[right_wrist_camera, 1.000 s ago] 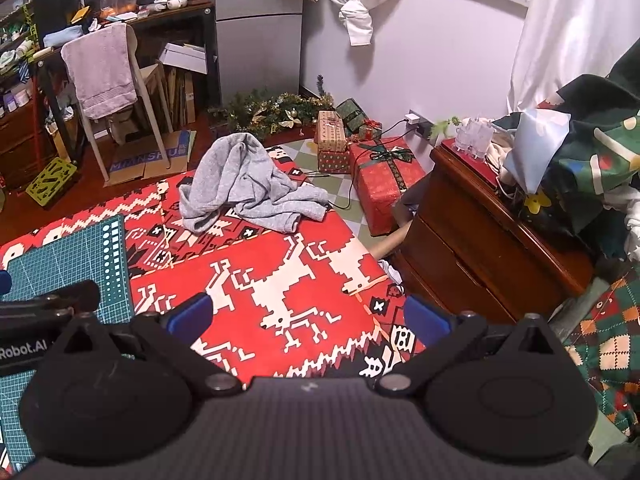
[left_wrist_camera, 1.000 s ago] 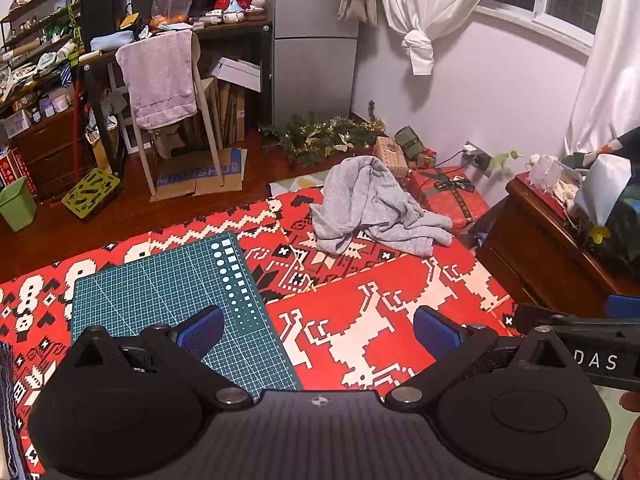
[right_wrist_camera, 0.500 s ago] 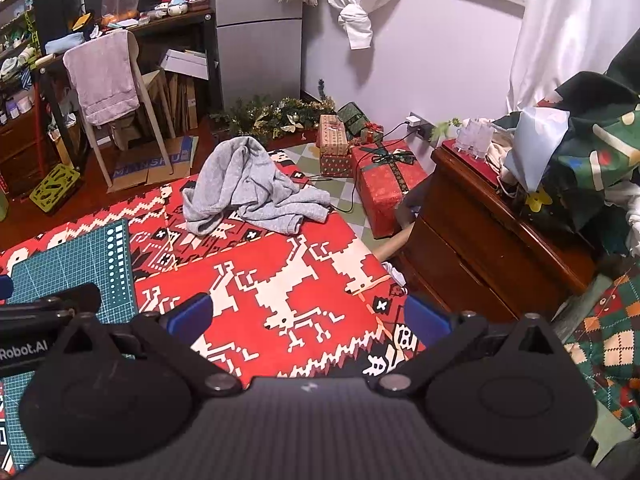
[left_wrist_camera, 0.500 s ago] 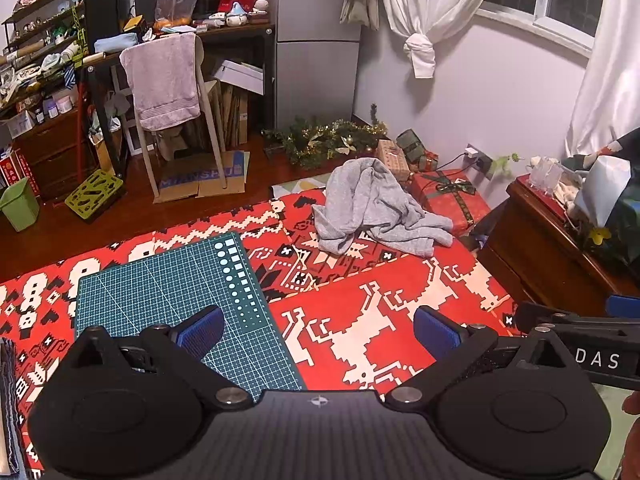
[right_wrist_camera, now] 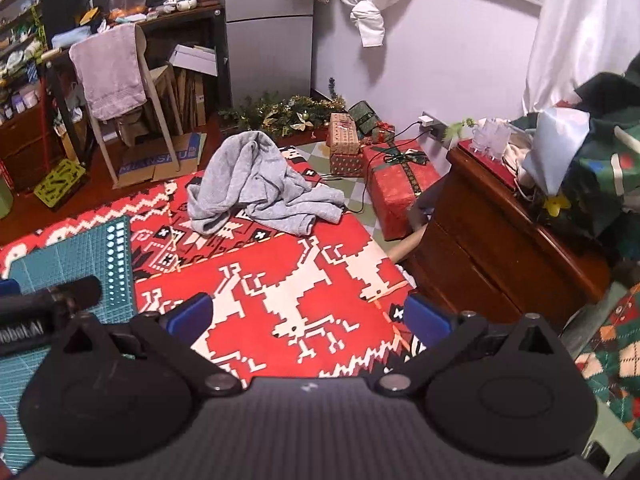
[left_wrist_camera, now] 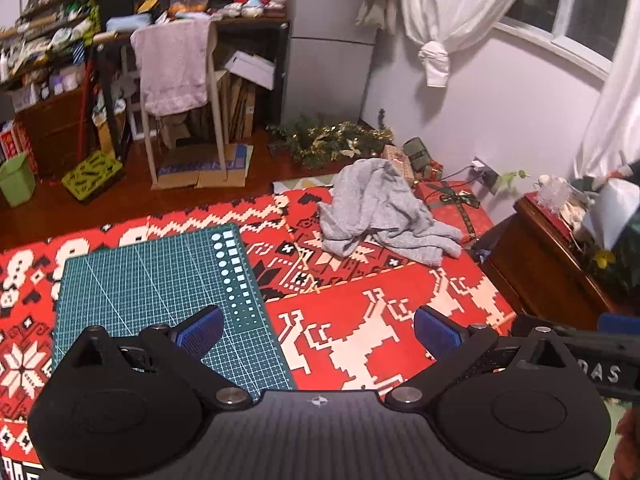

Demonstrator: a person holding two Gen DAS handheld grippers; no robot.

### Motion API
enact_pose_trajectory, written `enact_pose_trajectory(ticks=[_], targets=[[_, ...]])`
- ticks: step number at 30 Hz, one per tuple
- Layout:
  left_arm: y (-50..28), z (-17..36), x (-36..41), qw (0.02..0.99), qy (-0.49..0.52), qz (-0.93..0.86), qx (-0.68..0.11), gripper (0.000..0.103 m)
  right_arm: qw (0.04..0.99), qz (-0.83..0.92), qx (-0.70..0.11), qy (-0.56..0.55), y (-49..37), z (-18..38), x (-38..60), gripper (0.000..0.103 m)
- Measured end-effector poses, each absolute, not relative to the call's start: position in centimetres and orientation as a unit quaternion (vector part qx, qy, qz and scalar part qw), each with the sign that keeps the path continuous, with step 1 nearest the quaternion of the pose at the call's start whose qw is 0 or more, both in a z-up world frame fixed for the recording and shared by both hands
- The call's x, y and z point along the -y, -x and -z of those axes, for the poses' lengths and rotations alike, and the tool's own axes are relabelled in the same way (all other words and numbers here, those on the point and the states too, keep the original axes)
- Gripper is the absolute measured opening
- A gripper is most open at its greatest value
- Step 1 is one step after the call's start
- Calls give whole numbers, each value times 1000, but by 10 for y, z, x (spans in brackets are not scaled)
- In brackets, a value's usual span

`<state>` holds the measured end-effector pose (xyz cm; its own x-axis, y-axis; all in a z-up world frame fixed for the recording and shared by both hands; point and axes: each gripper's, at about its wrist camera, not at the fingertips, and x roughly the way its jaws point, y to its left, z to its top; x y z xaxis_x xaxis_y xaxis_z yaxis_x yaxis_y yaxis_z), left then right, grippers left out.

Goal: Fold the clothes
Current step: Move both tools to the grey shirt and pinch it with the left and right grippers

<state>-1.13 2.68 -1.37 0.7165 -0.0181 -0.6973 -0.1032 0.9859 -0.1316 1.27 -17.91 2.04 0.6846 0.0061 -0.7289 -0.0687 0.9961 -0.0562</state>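
A red and white patterned blanket (left_wrist_camera: 360, 300) is covering the floor of a messy room, with a green cutting mat (left_wrist_camera: 152, 280) lying on it. The gray sweater (left_wrist_camera: 380, 212) is sitting crumpled at the blanket's far edge, stretching sideways, well apart from both grippers. Only the right view is showing the plaid cloth (right_wrist_camera: 612, 360). The left gripper (left_wrist_camera: 316, 328) and right gripper (right_wrist_camera: 308, 314) are both hanging wide open, holding nothing.

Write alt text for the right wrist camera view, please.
A crumpled grey garment lies on a red patterned blanket, ahead of the empty right gripper, whose jaws are wide open. A green cutting mat lies left, wrapped gifts and a wooden dresser right.
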Motion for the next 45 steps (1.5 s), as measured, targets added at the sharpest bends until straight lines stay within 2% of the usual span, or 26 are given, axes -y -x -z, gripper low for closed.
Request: enact_pose_trajectory(ticks=[8, 18, 21, 26, 30, 35, 38, 39, 41, 43, 45], targets=[[-13, 35, -43, 925, 88, -38, -368, 101, 933, -21, -354, 55, -41, 0, 174, 103], [-68, 59, -52, 932, 49, -57, -356, 100, 936, -43, -320, 143, -113, 33, 156, 103], [-88, 68, -50, 939, 39, -39, -340, 95, 933, -65, -308, 173, -139, 48, 153, 103], [-118, 89, -45, 937, 67, -8, -344, 95, 935, -121, -299, 149, -177, 69, 160, 103], [-140, 107, -31, 938, 27, 36, -344, 95, 928, -168, -302, 141, -207, 86, 161, 103], [-169, 129, -29, 931, 75, 61, -353, 95, 922, -182, -306, 152, -244, 109, 160, 102], [-185, 139, -27, 926, 100, 72, -356, 85, 921, -193, -308, 143, -263, 120, 162, 99], [-189, 141, -25, 927, 94, 77, -355, 78, 920, -198, -309, 141, -269, 124, 162, 98], [-198, 144, -18, 927, 81, 81, -358, 73, 915, -210, -315, 139, -280, 132, 160, 89], [-206, 149, -15, 922, 79, 86, -368, 60, 911, -221, -322, 136, -290, 141, 158, 85], [-211, 154, -14, 918, 78, 93, -376, 52, 908, -224, -326, 136, -298, 150, 155, 84]])
